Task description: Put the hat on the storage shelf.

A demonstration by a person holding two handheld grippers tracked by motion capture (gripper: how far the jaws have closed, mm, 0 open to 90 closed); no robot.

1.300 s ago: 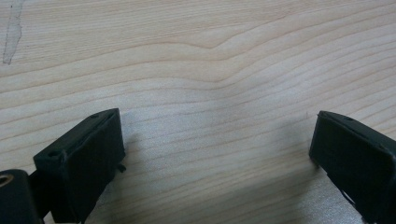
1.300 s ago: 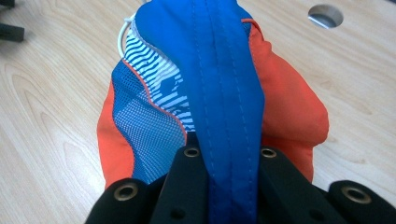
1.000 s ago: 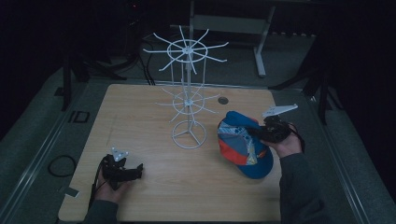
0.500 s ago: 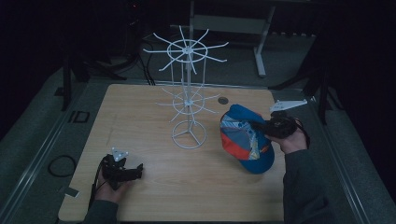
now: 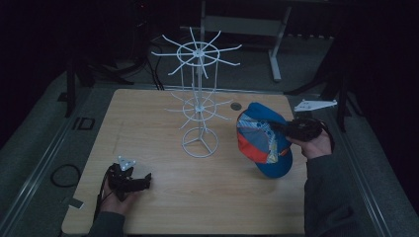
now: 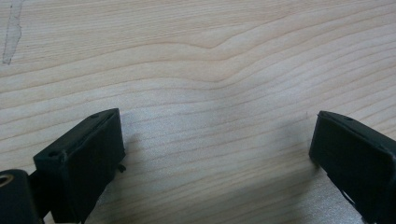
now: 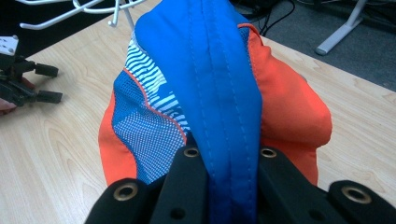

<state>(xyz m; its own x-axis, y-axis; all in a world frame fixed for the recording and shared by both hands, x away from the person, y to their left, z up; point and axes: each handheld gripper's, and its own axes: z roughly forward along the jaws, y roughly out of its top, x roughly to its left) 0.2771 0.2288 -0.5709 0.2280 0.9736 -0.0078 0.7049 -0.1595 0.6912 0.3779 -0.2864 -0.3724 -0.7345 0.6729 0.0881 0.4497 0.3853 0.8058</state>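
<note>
**Cap held up at the right of the surface**

The right tool (image 5: pixel 285 129) is closed on a cap (image 5: pixel 263 140), blue and orange with a striped panel. In the right gripper view the two jaws pinch the blue band of the cap (image 7: pixel 219 93) between them. The cap hangs from the tool at about 3 o'clock of the wooden surface (image 5: pixel 163 207), and I cannot tell if its low edge touches the wood. A white wire rack (image 5: pixel 198 103) stands near the middle, just at 9 o'clock from the cap. The left tool (image 5: pixel 146 180) rests at about 7 o'clock, well apart from the rack. Its jaws stand wide open over bare wood, with nothing between them.
</note>
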